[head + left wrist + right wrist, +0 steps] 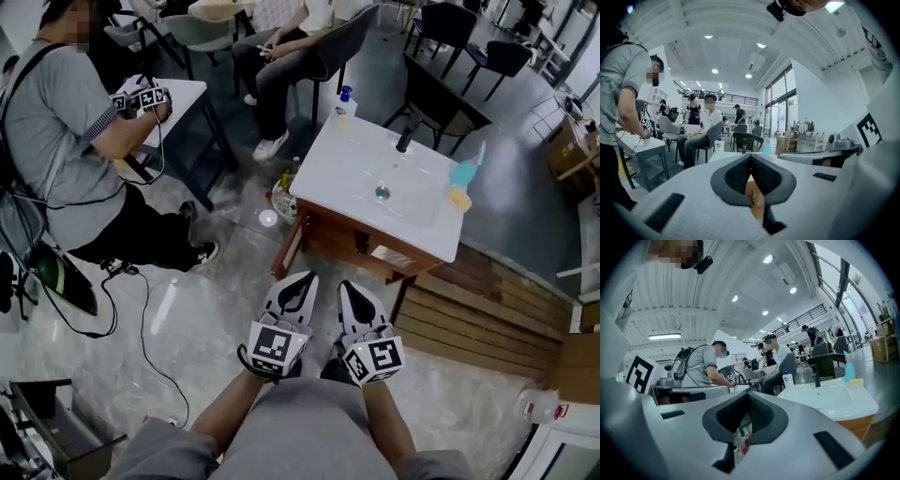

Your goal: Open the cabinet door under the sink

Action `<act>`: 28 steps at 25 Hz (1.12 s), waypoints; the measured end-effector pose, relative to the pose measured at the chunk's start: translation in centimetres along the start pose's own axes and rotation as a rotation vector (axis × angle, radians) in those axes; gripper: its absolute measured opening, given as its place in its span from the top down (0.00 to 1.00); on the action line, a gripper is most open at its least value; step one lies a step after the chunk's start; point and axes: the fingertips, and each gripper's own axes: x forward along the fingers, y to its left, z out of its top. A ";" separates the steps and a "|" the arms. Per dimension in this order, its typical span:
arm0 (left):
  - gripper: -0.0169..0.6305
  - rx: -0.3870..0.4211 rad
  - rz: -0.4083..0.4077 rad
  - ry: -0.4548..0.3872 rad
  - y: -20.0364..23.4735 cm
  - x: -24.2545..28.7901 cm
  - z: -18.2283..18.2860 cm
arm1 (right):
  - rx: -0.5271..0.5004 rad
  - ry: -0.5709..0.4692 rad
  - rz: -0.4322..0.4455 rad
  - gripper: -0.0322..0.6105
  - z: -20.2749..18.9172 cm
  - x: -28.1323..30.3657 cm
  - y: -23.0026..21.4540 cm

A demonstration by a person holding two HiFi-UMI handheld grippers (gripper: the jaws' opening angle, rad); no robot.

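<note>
Currently, both grippers hang side by side low in the head view, clear of the task's thing. The left gripper (304, 278) is clenched: its own view shows the jaws met at the tips (751, 159) with nothing between them. The right gripper (349, 285) is likewise clenched and empty (747, 397).

The cabinet door (361, 246) belongs to the wooden front of the sink cabinet, directly below the white worktop (349, 178). This front faces the person and lies ahead of both grippers, well apart from them. In the head view it runs from the cabinet's left corner down toward the right; the door's free edge is judged to stand upright. No handle can be made out. A wooden strip (289, 251) slants at the left corner, and it cannot be told whether this is a door edge ajar.

Approach relation:
- The left gripper view shows wood (757, 199) just under the jaw tips, so this gripper points almost at the cabinet.
- The right gripper view shows the worktop (834, 397) and wood (857, 425) off to its right.
- In the head view the right gripper sits nearer the middle of the front.

Judgement: opening has not begun. The next move calls for an advance toward the front.
</note>
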 end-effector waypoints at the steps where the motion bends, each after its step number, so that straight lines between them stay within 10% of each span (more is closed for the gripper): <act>1: 0.96 0.011 -0.007 -0.014 -0.6 0.2 0.8 | -0.007 -0.011 -0.001 0.94 0.7 -0.4 -0.1; 28: 0.96 0.118 -0.088 -0.152 -4.6 3.9 7.2 | -0.080 -0.162 -0.050 0.94 7.4 -1.7 -3.9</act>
